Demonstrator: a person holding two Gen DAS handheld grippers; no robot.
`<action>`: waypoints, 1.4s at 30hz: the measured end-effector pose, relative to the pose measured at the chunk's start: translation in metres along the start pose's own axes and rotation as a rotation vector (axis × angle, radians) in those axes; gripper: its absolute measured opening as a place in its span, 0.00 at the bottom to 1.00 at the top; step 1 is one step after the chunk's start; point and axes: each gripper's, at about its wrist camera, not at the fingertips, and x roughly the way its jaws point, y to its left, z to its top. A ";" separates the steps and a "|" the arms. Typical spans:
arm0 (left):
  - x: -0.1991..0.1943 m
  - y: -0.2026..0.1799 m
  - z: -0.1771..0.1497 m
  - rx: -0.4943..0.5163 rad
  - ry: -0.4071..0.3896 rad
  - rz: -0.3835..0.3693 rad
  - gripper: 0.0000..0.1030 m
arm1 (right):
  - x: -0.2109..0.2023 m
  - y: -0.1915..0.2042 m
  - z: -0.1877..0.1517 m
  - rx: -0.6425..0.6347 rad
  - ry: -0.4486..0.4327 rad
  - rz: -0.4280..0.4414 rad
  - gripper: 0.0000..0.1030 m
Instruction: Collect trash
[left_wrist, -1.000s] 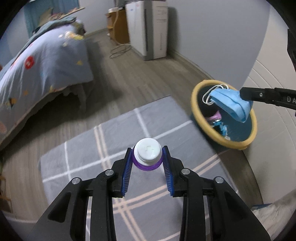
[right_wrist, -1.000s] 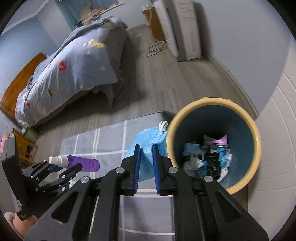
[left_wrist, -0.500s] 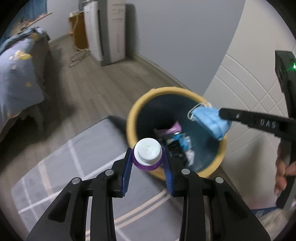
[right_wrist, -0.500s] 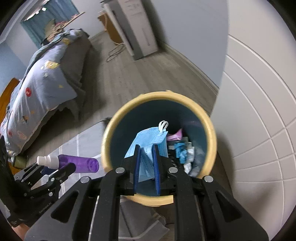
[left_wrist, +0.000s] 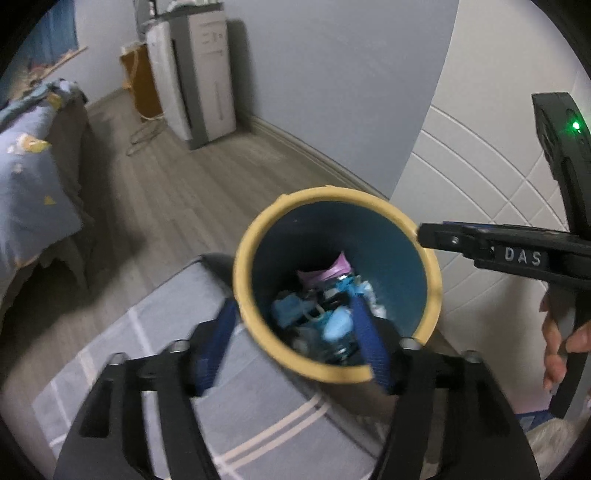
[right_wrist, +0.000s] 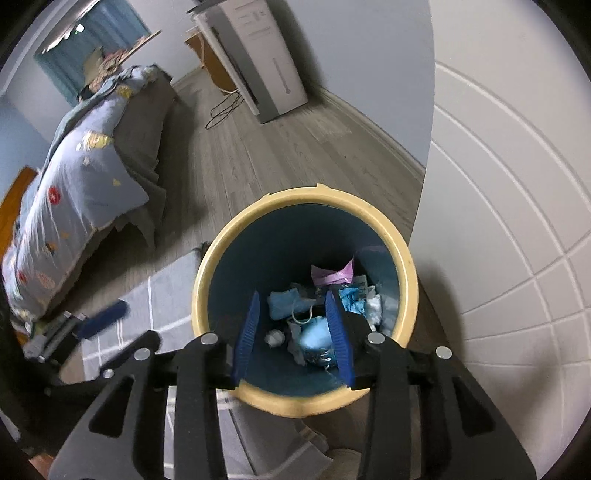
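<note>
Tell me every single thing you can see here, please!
bin: one, yellow rim, blue inside, on the floor by the rug's corner
trash: a pile, mostly blue, white and purple, at the bottom of the bin
rug: one, grey with pale stripes, beside and partly under the bin
bed: one, blue patterned quilt, far left
white unit: one, white and grey, against the back wall
cable: one, dark, on the floor by the white unit
left gripper: one, black with blue pads, open and empty over the bin
right gripper: one, black with blue pads, open and empty over the bin
</note>
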 end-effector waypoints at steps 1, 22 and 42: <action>-0.012 0.000 -0.003 0.001 -0.019 0.018 0.81 | -0.007 0.005 -0.004 -0.017 -0.001 -0.005 0.42; -0.111 0.001 -0.043 -0.047 -0.134 0.112 0.95 | -0.096 0.038 -0.070 -0.199 -0.169 -0.158 0.95; -0.114 -0.001 -0.042 -0.037 -0.147 0.110 0.95 | -0.090 0.047 -0.070 -0.217 -0.152 -0.154 0.95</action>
